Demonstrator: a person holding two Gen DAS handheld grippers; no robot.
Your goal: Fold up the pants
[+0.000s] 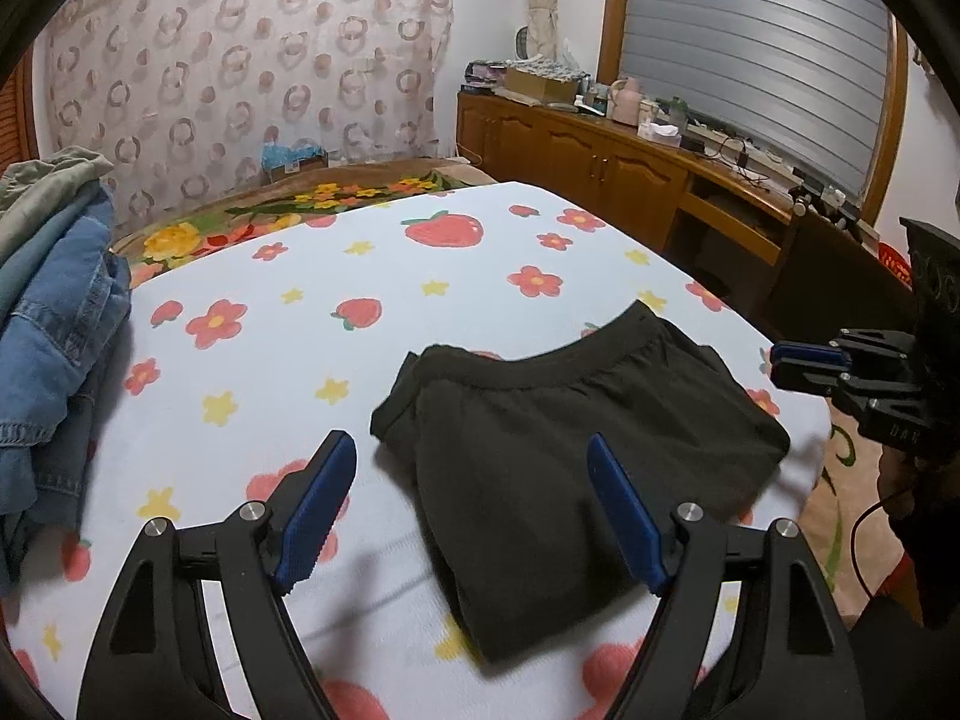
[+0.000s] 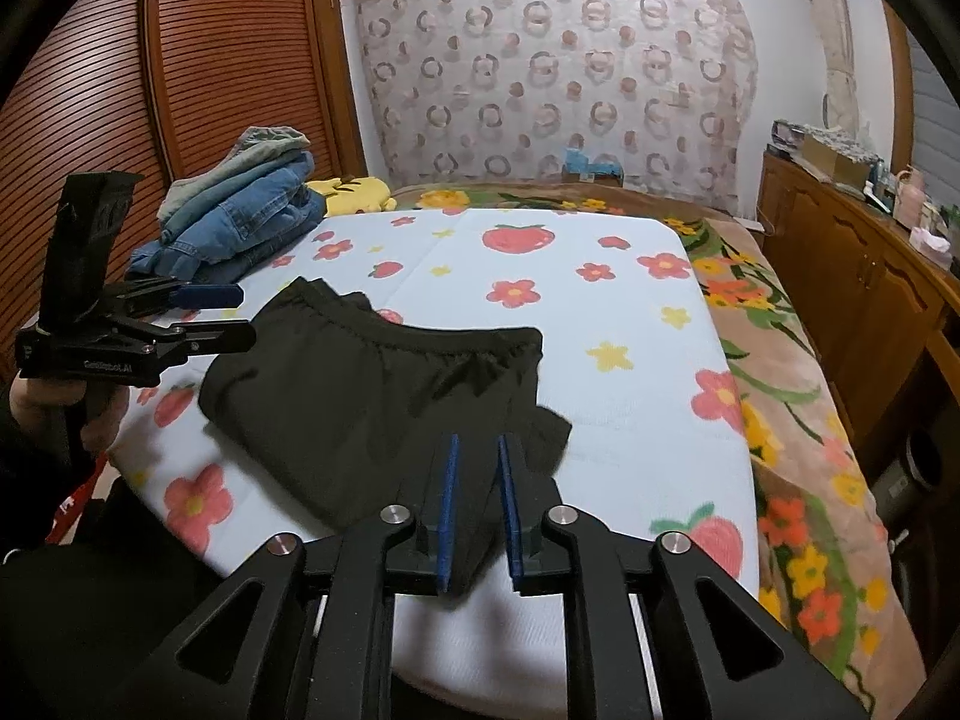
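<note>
a: what's the biggest thing in view?

b: the bed [image 2: 810,360], w/ a flowered blanket, and on it a white strawberry-print mat [image 1: 240,276]. that's your work surface.

a: and the pants?

b: the black pants [image 1: 540,420] lie on the mat's near half, toward its right edge. they're already folded into a compact bundle, waistband on the far side, layers stacked. one loose flap sticks out at the near right corner in the right wrist view.

a: anything else on the mat?

b: a pile of denim clothes [image 1: 54,324] on the far left, well apart from the pants.

a: my left gripper?

b: your left gripper [image 1: 474,516] is spread wide, fingers apart, holding nothing. it hovers over the near end of the bundle, above the fabric.

a: right gripper?

b: your right gripper [image 2: 477,510] is narrowed to a slim gap. dark fabric shows between the pads at the bundle's near corner, but i can't tell if it's pinched or just lying behind them.

a: how far along am i?

b: my read: nearly done. main folds look made. left to do, prob: tuck or smooth that stray flap, then let go and maybe move the bundle to the pile.
</note>
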